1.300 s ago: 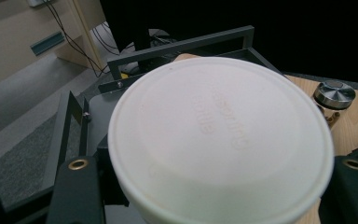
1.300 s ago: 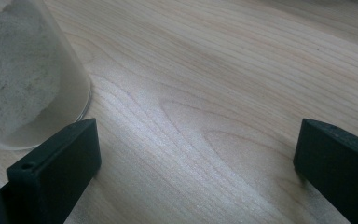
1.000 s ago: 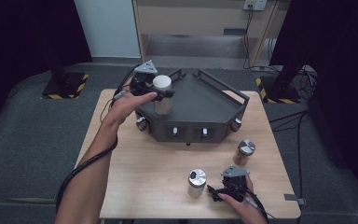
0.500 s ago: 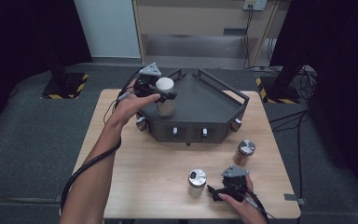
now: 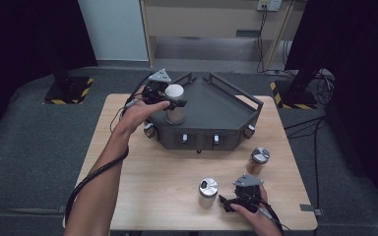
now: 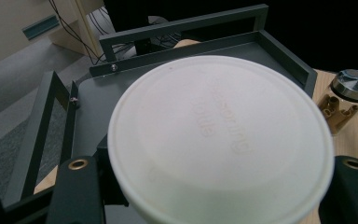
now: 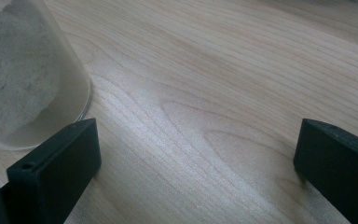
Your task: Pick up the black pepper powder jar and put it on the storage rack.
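My left gripper [image 5: 173,101] is shut on a jar with a white lid [image 5: 174,91], held over the front left part of the dark grey tray [image 5: 226,110]. I cannot tell whether the jar rests on the tray floor. In the left gripper view the white lid [image 6: 219,140] lies between the two black jaws, which press on its sides. My right gripper [image 5: 231,201] rests near the table's front edge, open. Its jaws stand wide apart over bare wood [image 7: 196,172], next to a jar of grey powder [image 7: 23,84].
Two metal-lidded jars stand on the wooden table: one [image 5: 208,189] just left of the right gripper, one [image 5: 260,158] right of the tray's front, holding tan pieces [image 6: 349,98]. The tray has raised rails [image 6: 182,28] at its back.
The left gripper with the white-lidded jar has shifted slightly right, further over the tray. The right gripper has stayed where it was.
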Demonstrator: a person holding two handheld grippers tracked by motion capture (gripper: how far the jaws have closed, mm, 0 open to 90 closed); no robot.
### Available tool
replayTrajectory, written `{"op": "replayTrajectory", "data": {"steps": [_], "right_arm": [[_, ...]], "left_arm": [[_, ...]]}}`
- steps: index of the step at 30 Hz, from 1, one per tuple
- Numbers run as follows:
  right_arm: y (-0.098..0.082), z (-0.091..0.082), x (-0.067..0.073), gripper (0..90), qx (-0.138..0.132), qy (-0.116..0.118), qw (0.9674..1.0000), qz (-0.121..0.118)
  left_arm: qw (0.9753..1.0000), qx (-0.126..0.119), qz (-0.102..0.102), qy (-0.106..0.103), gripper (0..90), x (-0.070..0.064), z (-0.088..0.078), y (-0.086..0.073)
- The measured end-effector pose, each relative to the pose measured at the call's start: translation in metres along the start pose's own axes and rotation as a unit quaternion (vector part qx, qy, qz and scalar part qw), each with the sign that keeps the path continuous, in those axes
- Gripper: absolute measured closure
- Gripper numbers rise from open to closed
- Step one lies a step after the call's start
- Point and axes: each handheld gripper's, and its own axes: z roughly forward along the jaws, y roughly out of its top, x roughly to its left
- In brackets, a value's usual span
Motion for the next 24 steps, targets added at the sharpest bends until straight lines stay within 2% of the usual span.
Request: {"op": "replayTrajectory", "data": {"steps": [12, 19, 24], "right_arm": [[0.0, 0.0, 0.0, 0.6, 0.0, 0.0, 1.0, 0.0], [0.0, 0.0, 0.0, 0.6, 0.0, 0.0, 1.0, 0.0], [0.0, 0.0, 0.0, 0.5, 0.0, 0.0, 1.0, 0.0]], "left_arm": [[1.0, 0.007, -0.002, -0.002, 32.6, 0.002, 0.0027, -0.0016], [0.9999, 0.001, -0.016, -0.002, 32.5, 0.0051, 0.0028, -0.0059], [1.0, 0.005, -0.005, 0.006, 32.2, 0.0003, 0.0037, -0.0035]]}}
